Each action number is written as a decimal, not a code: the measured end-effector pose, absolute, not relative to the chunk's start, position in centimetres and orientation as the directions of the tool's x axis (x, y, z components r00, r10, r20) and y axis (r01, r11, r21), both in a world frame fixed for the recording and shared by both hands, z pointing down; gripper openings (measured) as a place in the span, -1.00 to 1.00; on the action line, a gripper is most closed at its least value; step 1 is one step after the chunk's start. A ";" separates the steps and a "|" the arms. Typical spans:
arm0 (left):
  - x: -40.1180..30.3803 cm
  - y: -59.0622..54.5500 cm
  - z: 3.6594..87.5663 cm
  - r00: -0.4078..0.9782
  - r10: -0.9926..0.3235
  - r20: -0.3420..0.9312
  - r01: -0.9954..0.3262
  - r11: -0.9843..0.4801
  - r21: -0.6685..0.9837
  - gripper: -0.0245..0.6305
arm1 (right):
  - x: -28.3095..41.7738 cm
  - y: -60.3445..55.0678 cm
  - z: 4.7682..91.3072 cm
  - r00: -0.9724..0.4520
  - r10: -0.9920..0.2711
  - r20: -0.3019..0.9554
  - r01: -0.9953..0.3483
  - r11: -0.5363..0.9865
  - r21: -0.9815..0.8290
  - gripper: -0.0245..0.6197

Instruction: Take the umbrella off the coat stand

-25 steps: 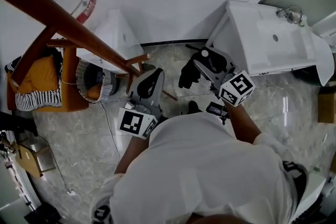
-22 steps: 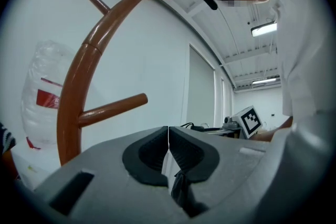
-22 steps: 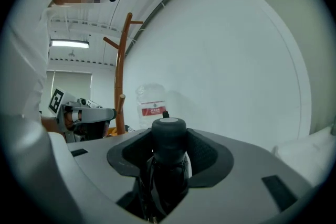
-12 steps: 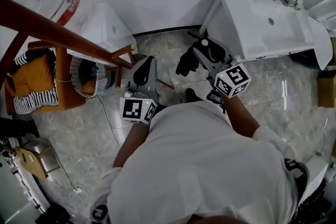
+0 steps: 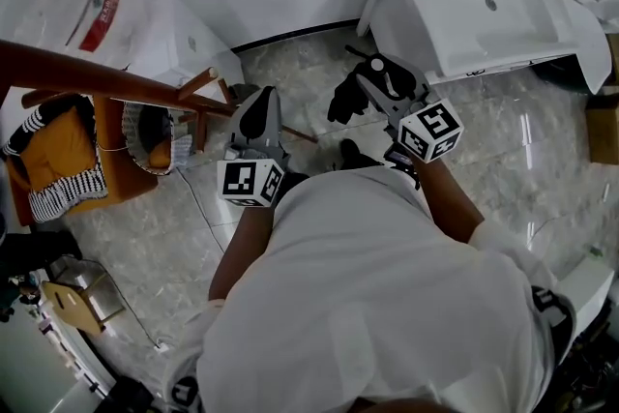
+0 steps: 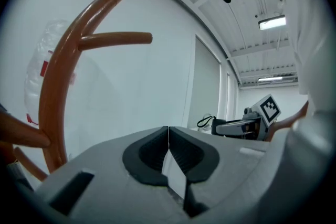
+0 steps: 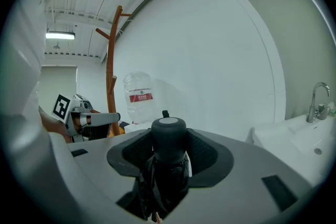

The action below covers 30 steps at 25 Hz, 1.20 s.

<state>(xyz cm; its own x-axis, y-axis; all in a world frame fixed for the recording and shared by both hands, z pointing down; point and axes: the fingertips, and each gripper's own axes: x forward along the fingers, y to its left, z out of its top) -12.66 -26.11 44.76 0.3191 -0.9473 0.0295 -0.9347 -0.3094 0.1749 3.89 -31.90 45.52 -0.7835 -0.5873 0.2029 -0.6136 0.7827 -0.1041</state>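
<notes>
Left gripper [image 5: 257, 106]: jaws pressed together with nothing between them, forearm extended forward. Right gripper [image 5: 372, 84]: near its right, jaws clamped on the umbrella [image 5: 344, 102].

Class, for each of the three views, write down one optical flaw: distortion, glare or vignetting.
Head view: bright glare streaks lie on the glossy floor. Left gripper view: fisheye with black corners; the coat stand bows into an arc, and the ceiling lamp is blown out. Right gripper view: same dark ring; the umbrella between the fingers looms oversized.
</notes>
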 end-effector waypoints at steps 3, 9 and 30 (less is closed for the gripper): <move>-12.0 -26.4 45.7 0.344 -0.938 0.045 -0.924 -0.330 0.196 -0.87 | 4.6 -31.8 45.6 -0.781 -0.590 0.205 -0.617 0.781 -0.103 -0.28; -10.7 -26.9 46.0 0.375 -0.926 0.046 -0.911 -0.358 0.205 -0.87 | 5.9 -31.2 45.7 -0.773 -0.600 0.208 -0.627 0.773 -0.100 -0.28; -7.9 -27.6 46.3 0.443 -0.894 0.063 -0.886 -0.426 0.182 -0.87 | 8.4 -30.4 45.1 -0.780 -0.593 0.202 -0.617 0.783 -0.081 -0.28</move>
<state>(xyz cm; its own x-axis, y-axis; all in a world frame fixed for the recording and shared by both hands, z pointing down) -7.85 -27.57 46.32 0.4427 -0.8945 0.0627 -0.8863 -0.4259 0.1819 8.42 -30.39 45.12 -0.7795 -0.5929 0.2021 -0.6166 0.7831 -0.0809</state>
